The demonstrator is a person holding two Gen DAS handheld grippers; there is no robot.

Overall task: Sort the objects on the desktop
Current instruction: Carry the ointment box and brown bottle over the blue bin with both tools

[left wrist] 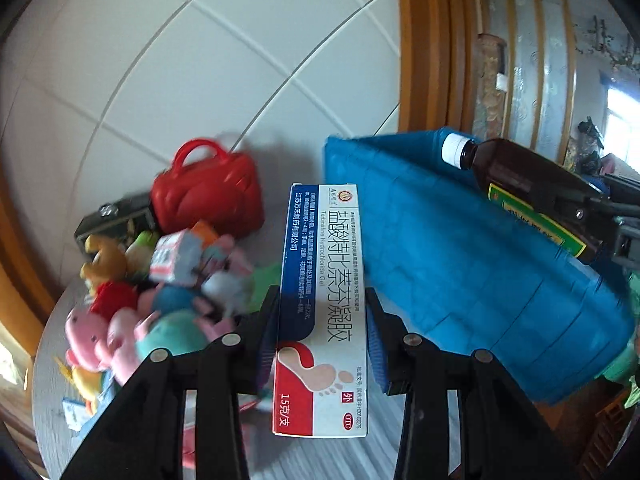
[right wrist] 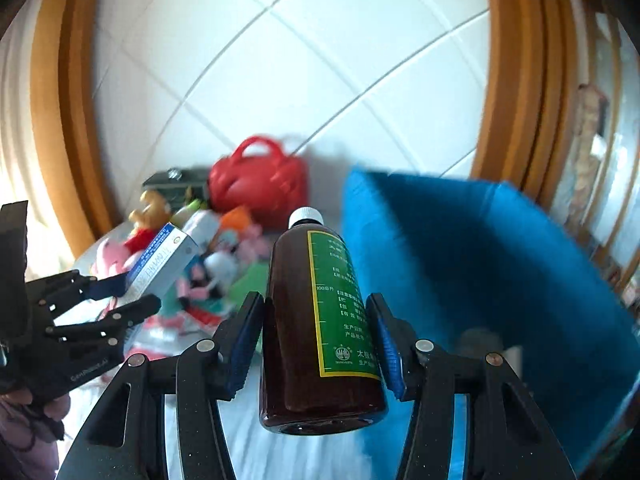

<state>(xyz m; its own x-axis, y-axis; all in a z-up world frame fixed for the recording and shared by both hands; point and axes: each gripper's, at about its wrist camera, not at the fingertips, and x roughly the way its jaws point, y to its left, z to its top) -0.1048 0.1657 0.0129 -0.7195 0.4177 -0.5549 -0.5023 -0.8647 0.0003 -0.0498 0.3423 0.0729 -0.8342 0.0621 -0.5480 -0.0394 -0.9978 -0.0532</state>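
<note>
My left gripper (left wrist: 322, 312) is shut on a white, blue and red medicine box (left wrist: 320, 300) and holds it above the table. The box also shows in the right wrist view (right wrist: 164, 264), in the left gripper (right wrist: 120, 300). My right gripper (right wrist: 316, 320) is shut on a brown medicine bottle (right wrist: 316, 328) with a white cap and green label. In the left wrist view the bottle (left wrist: 520, 188) hangs over the blue fabric bin (left wrist: 460, 256). The bin (right wrist: 480, 260) lies right of both grippers.
A heap of small plush toys (left wrist: 160, 304) lies at the left on the pale table (left wrist: 320, 456). A red toy handbag (left wrist: 208, 192) and a dark box (left wrist: 112, 216) stand behind it, against the white tiled wall. Wooden frames flank the wall.
</note>
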